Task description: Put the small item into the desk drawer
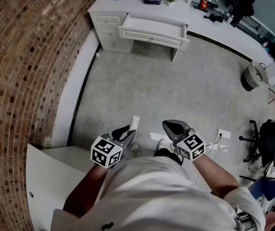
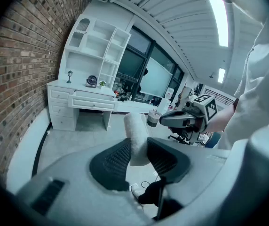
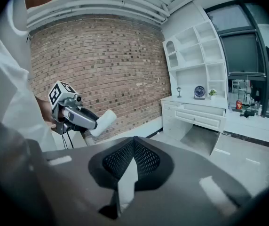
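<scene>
- The left gripper (image 1: 128, 131) has its jaws clamped on the small item (image 1: 134, 123), a white cylinder. The ribbed pads press on its lower part and most of its length sticks out past the tips.
- The right gripper (image 1: 172, 126) is empty, with its jaws together and nothing between them.
- The item is carried in front of the person's waist above the bare floor (image 1: 176, 81). It is well apart from the white counter (image 1: 128, 1), which stands at 12 o'clock against the far wall.
- The wide drawer (image 1: 152, 30) under the counter top looks pulled out, though its inside is too small to read from here.
- Step in hand, as I judge it: carry the item across to the drawer.
- To do that well, keep the clamp firm, since the hold is only on one end and a swing could lever the cylinder loose. Walk straight toward 12 o'clock, keeping the brick wall (image 1: 27, 57) at 9 o'clock.
- The right gripper is free to steady the drawer or pull it out further if the opening proves narrow.
- The item's long axis runs along the jaws. In the head view its free end points to about 12–1 o'clock, toward the counter, and tilts upward.
- For the drop, turn that axis to lie along the drawer's length.
</scene>
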{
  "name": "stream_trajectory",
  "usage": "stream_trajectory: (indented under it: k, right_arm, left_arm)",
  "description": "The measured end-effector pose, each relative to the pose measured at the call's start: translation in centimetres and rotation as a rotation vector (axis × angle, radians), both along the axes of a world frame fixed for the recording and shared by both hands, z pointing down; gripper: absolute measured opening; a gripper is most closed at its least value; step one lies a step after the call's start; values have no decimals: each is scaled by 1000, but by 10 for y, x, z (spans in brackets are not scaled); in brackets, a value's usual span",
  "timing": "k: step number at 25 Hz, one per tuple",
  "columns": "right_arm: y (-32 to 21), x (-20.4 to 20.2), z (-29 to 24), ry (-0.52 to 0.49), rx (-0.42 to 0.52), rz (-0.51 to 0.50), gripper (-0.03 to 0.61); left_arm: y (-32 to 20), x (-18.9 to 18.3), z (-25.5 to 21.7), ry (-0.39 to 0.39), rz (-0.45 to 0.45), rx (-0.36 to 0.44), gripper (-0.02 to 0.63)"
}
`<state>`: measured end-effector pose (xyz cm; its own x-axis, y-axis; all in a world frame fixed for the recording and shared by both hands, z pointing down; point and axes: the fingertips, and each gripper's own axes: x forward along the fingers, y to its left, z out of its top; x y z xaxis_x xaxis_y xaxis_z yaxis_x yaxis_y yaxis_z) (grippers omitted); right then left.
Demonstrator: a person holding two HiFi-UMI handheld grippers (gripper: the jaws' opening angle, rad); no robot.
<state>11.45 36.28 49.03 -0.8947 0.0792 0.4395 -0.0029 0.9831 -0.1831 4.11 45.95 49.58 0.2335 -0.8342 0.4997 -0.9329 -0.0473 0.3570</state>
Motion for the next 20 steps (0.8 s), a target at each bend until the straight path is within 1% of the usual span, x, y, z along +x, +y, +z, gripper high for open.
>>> stream_trajectory:
  k: [6,10,13,16,17,18,19,20]
  right_arm:
    - [12,-12,-2,-1,12,30,12]
    - [2,-10,-2,7,2,63,12]
    - [-16,-12,1,-14,-41,96,14]
    - [-41,-21,8,-15,-41,92,17]
    - [-50,-26,9,-19,-39,87,26]
    - [-61,-32,10,-24,-38,83,53]
    - [-74,-39,10,-30,-38,80,66]
    - [-87,-46,9,-36,-37,77,66]
  left_arm:
    - [13,-16,11,12,19,3,115]
    - [4,-20,19,33,25,-4,115]
    - [-15,-24,21,28,37,-4,115]
    - [-43,-32,21,19,44,-5,116]
    - [-53,-36,21,16,43,-7,115]
    - [-63,-41,21,14,39,-11,117]
    - [-74,-47,21,13,34,-16,117]
    - [-86,-53,21,11,28,-21,117]
